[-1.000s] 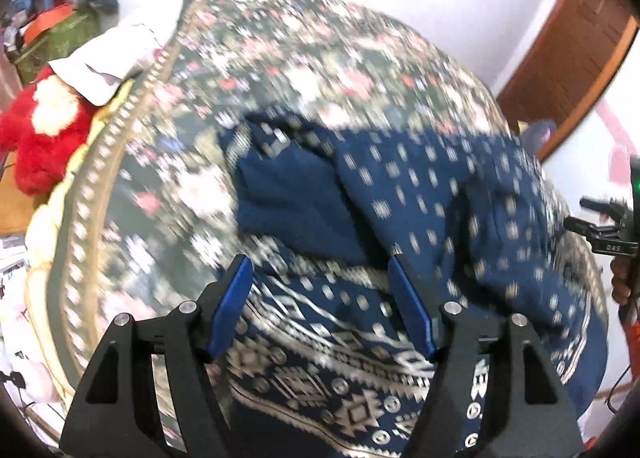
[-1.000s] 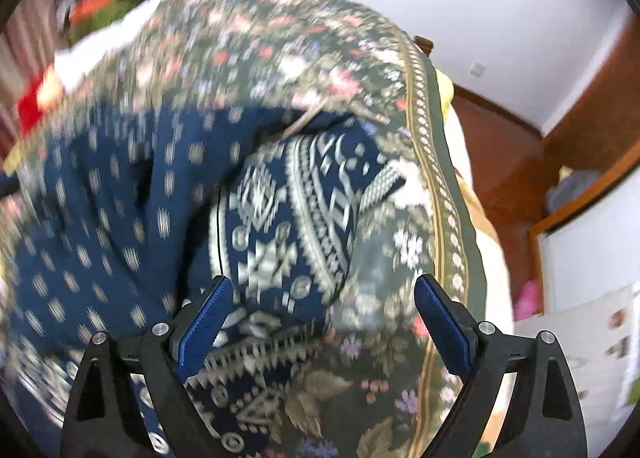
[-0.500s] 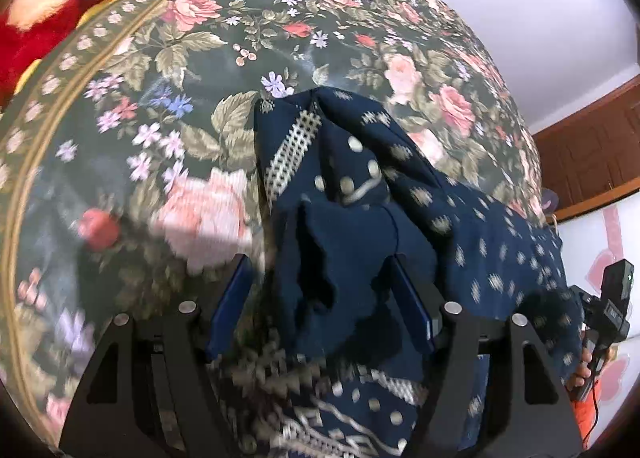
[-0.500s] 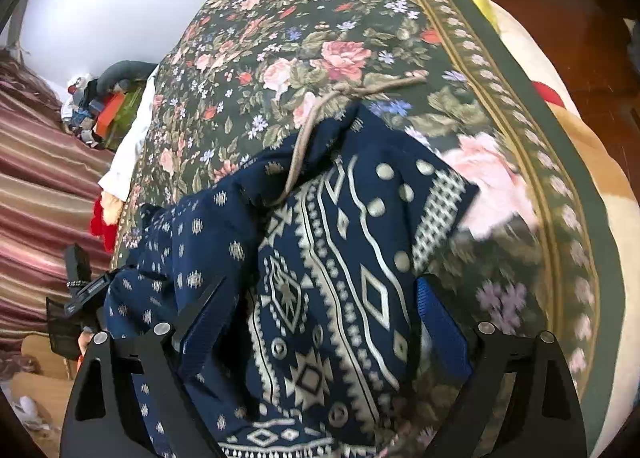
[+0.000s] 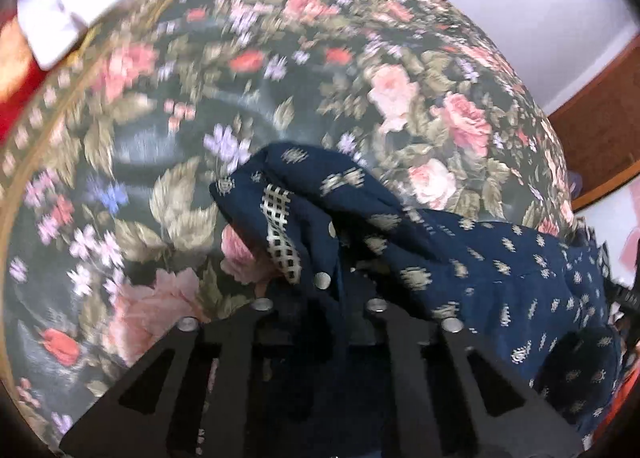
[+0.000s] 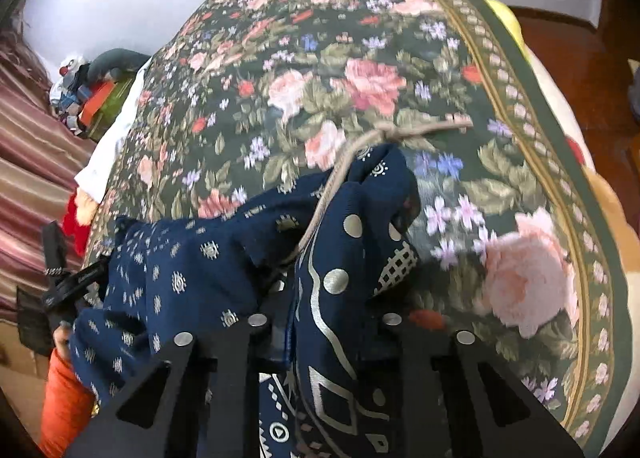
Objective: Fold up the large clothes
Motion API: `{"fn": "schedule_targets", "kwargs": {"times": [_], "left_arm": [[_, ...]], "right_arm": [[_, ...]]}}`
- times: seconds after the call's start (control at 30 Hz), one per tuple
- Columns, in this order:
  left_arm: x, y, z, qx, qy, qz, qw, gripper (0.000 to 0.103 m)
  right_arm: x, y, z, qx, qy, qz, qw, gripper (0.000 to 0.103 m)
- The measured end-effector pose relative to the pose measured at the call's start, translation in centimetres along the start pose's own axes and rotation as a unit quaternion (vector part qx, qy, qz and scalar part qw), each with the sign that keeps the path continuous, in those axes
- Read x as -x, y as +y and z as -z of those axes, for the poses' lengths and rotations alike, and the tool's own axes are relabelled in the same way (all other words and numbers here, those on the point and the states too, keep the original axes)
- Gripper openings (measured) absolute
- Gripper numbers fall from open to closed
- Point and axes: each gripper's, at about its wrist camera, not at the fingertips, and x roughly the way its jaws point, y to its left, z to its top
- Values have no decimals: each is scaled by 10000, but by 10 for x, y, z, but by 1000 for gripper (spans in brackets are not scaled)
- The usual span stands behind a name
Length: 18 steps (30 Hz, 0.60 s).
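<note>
Left claw (image 5: pixel 320 298) and right claw (image 6: pixel 324 310) closing, each pinching navy patterned garment (image 6: pixel 192 270) bunched on floral bedspread (image 6: pixel 360 70).

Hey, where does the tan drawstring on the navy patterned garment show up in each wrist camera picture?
Left wrist: the tan drawstring is not in view.
Right wrist: tan drawstring runs from centre up-right, off the navy garment onto the bedspread.
Shared landmark: the floral bedspread under the garment.
</note>
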Motion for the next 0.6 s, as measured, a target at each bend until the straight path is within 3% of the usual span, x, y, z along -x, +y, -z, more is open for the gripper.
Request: {"fn": "schedule_targets", "kwargs": {"times": [0.2,0.37,0.47,0.6], "left_arm": [[59,-12,-23,-270,-847,-60,9960,8],[85,-14,-61,-433,-1244,-216,9911,8],[81,-3,-84,-448,-1299,-420,9896,8],[39,30,-104,-269,-924,-797,9922,8]], "right_arm": [[16,33,-28,525,-484,11,9974,16],[13,76,-67,1079,-775,248,9908,16],[1,90,-98,1058,-915,286,9898,16],[-33,88,-123,812,-787,410,9927,16]]}}
